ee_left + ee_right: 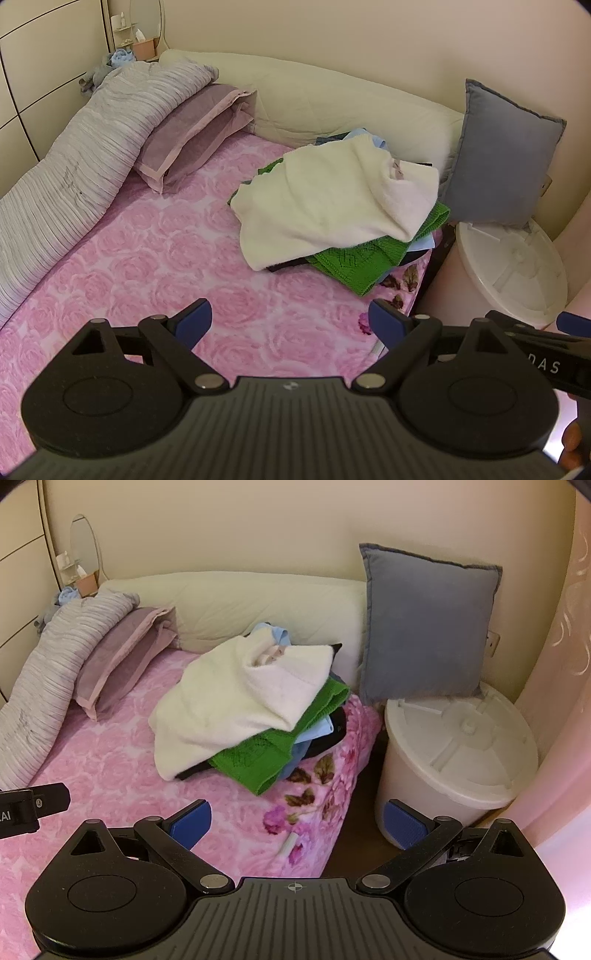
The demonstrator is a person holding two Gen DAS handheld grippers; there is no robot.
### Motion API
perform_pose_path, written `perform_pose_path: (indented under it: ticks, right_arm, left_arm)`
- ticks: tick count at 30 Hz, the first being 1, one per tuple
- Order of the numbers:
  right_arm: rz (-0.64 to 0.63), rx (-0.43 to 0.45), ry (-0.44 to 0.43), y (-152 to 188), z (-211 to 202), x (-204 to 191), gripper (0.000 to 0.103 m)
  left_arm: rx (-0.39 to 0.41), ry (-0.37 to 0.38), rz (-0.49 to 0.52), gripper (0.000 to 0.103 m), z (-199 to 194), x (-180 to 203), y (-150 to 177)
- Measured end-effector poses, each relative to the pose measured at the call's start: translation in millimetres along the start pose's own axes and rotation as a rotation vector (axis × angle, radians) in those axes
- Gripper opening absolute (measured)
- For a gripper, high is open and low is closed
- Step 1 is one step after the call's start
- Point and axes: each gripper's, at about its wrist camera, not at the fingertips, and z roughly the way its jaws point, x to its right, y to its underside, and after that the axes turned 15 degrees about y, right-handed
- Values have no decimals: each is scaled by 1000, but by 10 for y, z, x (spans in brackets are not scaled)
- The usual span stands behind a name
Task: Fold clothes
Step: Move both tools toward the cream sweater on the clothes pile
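Note:
A pile of clothes lies near the head of the bed by its right edge. A cream white garment (332, 199) (240, 701) is on top, over a green knit (354, 262) (258, 757) with light blue and dark pieces under it. My left gripper (290, 321) is open and empty above the pink bedspread, short of the pile. My right gripper (297, 825) is open and empty over the bed's right edge, also short of the pile. Part of the right gripper shows in the left wrist view (535, 343).
A pink rose bedspread (166, 266) (110, 757) covers the bed. A rolled grey quilt (74, 155) and mauve pillows (192, 129) lie at left. A grey cushion (424, 627) leans on a white lidded bin (454, 746) beside the bed. A cream headboard (314, 99) is behind.

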Motion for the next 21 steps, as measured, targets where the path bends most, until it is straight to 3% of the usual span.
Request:
perform_pose_path:
  ticks: [21]
  right_arm:
    - [-18, 42, 3, -203, -48, -245, 102]
  left_arm:
    - [29, -10, -16, 90, -30, -326, 52]
